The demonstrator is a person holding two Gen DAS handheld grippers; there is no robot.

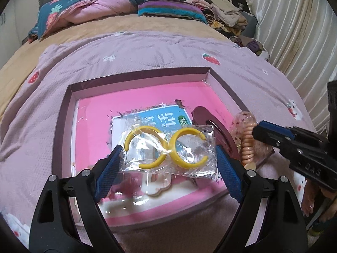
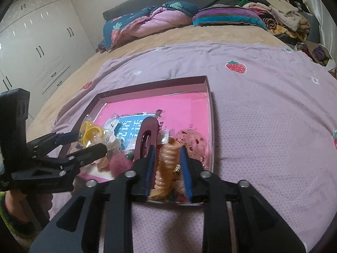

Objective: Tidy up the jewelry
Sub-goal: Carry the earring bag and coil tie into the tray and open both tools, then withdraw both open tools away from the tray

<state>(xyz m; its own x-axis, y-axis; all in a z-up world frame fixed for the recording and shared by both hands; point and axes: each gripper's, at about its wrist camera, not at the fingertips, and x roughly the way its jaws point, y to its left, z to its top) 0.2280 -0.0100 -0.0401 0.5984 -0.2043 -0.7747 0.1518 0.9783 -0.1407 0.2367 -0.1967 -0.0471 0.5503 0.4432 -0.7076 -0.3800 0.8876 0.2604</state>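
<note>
A clear bag of yellow hoop earrings (image 1: 168, 149) is pinched by the wide-spread left claw (image 1: 169, 158). A coiled peach hair tie (image 2: 166, 168) is gripped by the right claw (image 2: 167, 168) — both held over the pink box (image 1: 63, 113).

I see a lilac strawberry-print quilt (image 1: 147, 63) spread over a tan bedsheet (image 2: 160, 38). Behind it lie a bunched navy-and-pink duvet (image 1: 84, 8), a striped pillow (image 2: 227, 18), and piled clothes (image 2: 284, 14). White wardrobes (image 2: 38, 42) stand left.
</note>
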